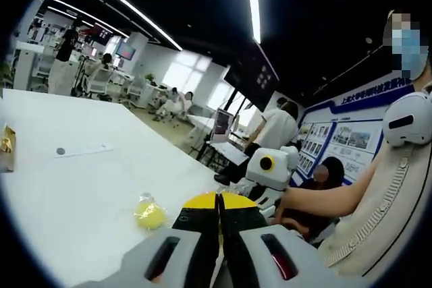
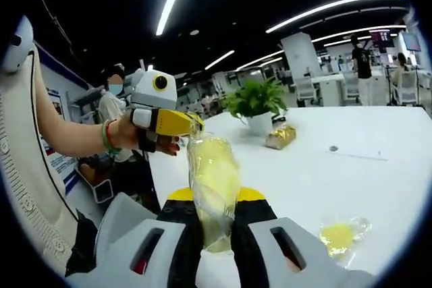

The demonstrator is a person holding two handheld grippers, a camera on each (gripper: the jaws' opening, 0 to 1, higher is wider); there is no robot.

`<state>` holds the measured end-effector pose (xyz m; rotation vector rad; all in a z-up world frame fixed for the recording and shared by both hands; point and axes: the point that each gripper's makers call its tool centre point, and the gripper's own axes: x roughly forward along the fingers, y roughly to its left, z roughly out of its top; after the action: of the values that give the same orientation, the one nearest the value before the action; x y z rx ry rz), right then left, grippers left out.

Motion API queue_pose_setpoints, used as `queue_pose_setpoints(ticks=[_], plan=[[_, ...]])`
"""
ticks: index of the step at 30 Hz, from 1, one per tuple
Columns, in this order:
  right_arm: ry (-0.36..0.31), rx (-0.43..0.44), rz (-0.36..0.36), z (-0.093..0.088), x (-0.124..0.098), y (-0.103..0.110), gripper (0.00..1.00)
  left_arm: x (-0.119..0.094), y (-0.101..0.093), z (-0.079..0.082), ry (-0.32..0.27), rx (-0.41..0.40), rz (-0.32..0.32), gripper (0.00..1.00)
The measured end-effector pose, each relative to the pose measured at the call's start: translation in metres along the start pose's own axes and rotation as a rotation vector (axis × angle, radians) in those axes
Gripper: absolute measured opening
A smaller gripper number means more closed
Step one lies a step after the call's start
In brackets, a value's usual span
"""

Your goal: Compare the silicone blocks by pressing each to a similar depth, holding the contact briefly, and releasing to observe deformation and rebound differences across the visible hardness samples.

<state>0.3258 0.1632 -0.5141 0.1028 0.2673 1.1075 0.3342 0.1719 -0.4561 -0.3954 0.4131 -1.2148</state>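
Right gripper point(image 2: 217, 224) has its jaws clamped on a yellowish silicone block in clear wrap point(image 2: 213, 190), held up off the white table point(image 2: 378, 187). The left gripper point(image 1: 219, 210) is closed on nothing (the right gripper view shows its tip touching the wrap's top). Another wrapped yellow block point(image 1: 150, 214) lies on the table.

The bench point(image 1: 81, 187) is plain white. A pale yellow silicone block point(image 1: 150, 214) lies in clear wrap. The right tongs point(image 2: 216, 234) are black with yellow tips, grey-bodied. A gold-foil packet point(image 2: 281, 136) glints beside a green plant point(image 2: 255, 99) in a white pot.
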Motion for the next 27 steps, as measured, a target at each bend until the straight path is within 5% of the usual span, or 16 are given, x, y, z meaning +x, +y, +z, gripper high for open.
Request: queue_pose_setpoints(ticks=[27], plan=[[-0.013, -0.03, -0.052, -0.002, -0.006, -0.012, 0.29, 0.005, -0.006, 0.0, 0.006, -0.041, -0.002, 0.0]])
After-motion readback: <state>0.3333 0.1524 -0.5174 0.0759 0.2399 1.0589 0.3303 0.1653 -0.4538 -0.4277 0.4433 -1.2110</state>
